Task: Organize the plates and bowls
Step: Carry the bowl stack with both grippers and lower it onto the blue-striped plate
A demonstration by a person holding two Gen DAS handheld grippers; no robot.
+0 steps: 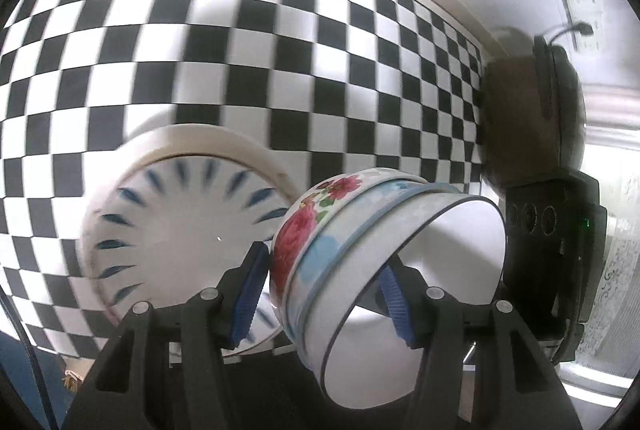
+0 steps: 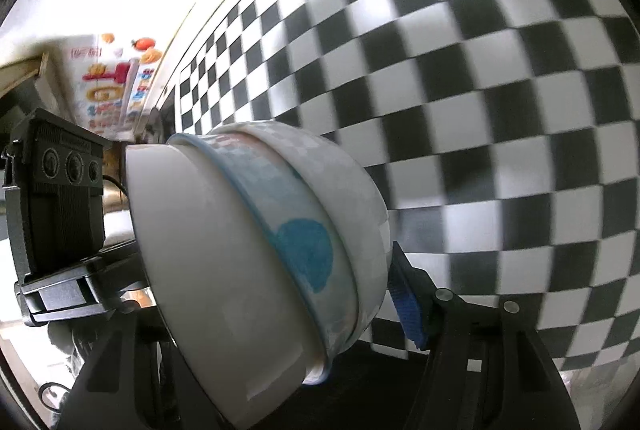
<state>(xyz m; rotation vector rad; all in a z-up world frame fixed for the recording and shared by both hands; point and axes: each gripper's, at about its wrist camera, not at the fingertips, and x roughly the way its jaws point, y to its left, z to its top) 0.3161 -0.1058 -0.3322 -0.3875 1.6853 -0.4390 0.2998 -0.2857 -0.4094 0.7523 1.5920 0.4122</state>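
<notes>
A nested stack of three bowls (image 1: 360, 262) is held tilted above the checkered tablecloth (image 1: 280, 49): a rose-patterned bowl outside, a blue-patterned one, a white one with a dark rim inside. My left gripper (image 1: 324, 294) is shut on the stack's rim, one blue pad outside, one inside. In the right wrist view the same stack (image 2: 256, 262) fills the middle; my right gripper (image 2: 280, 310) is shut on it from the other side, with only its right blue pad (image 2: 408, 306) showing. A stack of plates with blue dashes (image 1: 180, 230) lies on the cloth, left of the bowls.
The other gripper's black body shows at the right of the left wrist view (image 1: 552, 250) and at the left of the right wrist view (image 2: 56, 213). A dark round object (image 1: 532, 109) stands by the wall at the table's far right. A colourful poster (image 2: 116, 81) hangs beyond the table edge.
</notes>
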